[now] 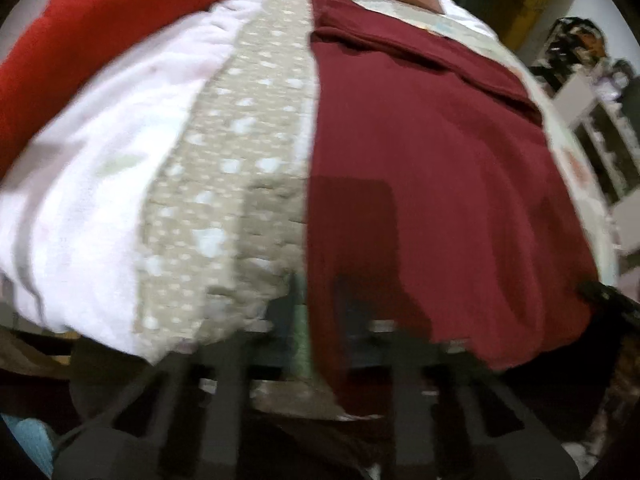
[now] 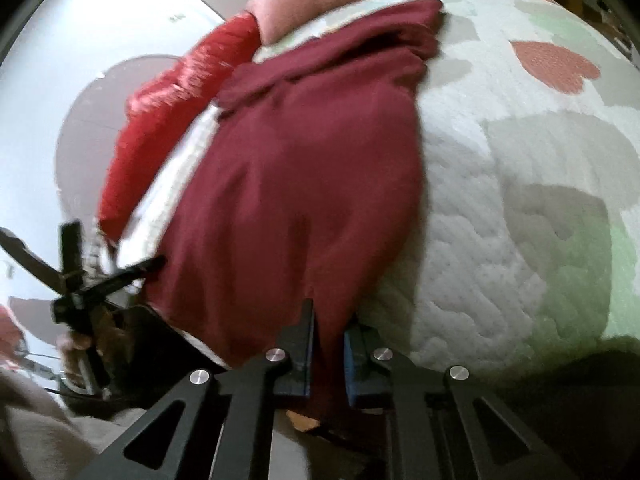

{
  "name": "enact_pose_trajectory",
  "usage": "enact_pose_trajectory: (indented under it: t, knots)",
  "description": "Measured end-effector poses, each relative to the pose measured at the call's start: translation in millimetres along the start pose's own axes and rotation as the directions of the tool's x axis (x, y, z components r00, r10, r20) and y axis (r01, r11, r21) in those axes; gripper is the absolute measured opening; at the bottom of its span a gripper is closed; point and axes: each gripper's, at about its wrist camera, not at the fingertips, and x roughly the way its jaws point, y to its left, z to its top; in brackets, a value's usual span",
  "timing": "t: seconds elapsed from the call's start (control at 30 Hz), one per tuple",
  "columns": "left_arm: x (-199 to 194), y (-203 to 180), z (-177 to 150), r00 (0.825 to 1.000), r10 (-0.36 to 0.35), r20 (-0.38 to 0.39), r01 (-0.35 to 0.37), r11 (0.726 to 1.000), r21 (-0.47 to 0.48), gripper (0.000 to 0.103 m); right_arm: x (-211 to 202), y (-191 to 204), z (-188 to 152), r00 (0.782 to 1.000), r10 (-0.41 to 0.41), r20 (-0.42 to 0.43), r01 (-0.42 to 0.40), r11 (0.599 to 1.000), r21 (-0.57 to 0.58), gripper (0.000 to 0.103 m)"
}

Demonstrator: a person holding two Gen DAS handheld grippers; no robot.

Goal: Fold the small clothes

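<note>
A dark maroon garment lies spread lengthwise on the bed, with a folded part at its far end. In the left wrist view, my left gripper is shut on the garment's near left edge; the picture is blurred there. In the right wrist view the same garment runs away from me, and my right gripper is shut on its near hem, with cloth pinched between the blue pads. The black frame of the other gripper shows at the garment's near left corner, held by a hand.
The bed carries a white quilt with grey and pink heart patches. A white cloth with a beige dotted band lies left of the garment. A red cushion and a pink pillow sit at the far side. Furniture stands right of the bed.
</note>
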Motion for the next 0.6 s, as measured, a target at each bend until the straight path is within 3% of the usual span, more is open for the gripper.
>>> enact_pose_trajectory:
  t: [0.1, 0.27, 0.6]
  knots:
    - [-2.0, -4.8, 3.7, 1.0, -0.015, -0.005, 0.015, 1.0, 0.021, 0.008, -7.8, 5.0, 10.1, 0.996, 0.085, 0.036, -0.086, 0.996, 0.003, 0.011]
    - [-7.2, -1.5, 20.5, 0.996, -0.09, 0.001, 0.09, 0.996, -0.005, 0.007, -21.9, 14.4, 34.2, 0.981, 0.161, 0.107, -0.16, 0.987, -0.02, 0.011]
    - [-16.7, 0.7, 84.6, 0.986, -0.138, 0.091, 0.142, 0.989, -0.039, 0.007, -34.6, 20.8, 103.1, 0.952, 0.206, 0.226, -0.189, 0.977, -0.097, 0.01]
